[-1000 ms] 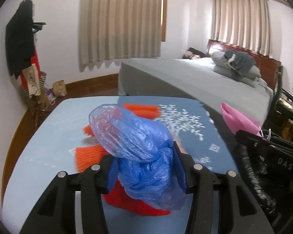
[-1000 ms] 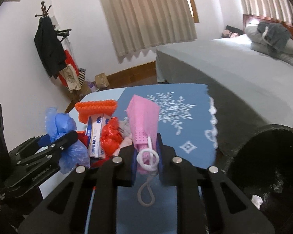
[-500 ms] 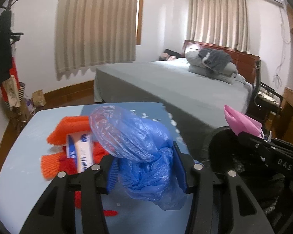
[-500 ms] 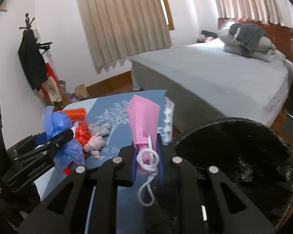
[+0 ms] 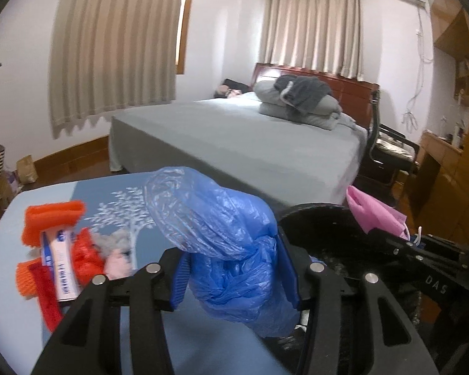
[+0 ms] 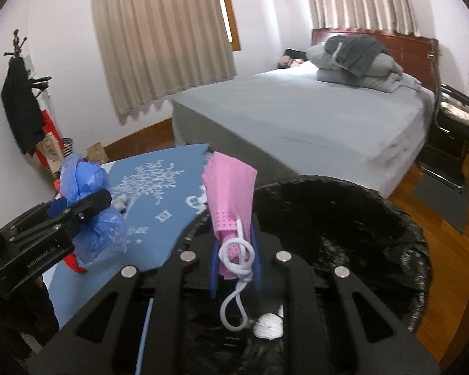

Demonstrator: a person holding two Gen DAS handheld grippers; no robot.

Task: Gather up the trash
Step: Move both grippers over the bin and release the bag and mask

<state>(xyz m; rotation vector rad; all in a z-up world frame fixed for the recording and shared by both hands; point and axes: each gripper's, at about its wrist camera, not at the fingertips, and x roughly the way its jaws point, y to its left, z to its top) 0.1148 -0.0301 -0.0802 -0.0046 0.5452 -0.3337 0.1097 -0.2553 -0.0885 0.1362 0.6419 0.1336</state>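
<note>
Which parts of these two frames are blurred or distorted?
Left wrist view: the orange trash pile is motion-smeared, the blue plastic bag sharp. Right wrist view: the pink mask is crisp, the bed edge softly streaked. Both show fisheye bending and dark corners.

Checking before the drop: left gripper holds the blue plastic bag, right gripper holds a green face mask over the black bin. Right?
Not quite: the face mask is pink, not green, as the right wrist view shows. The right gripper does hold it over the black bin, and the left gripper holds the blue plastic bag.

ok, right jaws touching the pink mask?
Touching. The right wrist view shows the right gripper shut on the pink mask, both jaws pressed against it.
</note>
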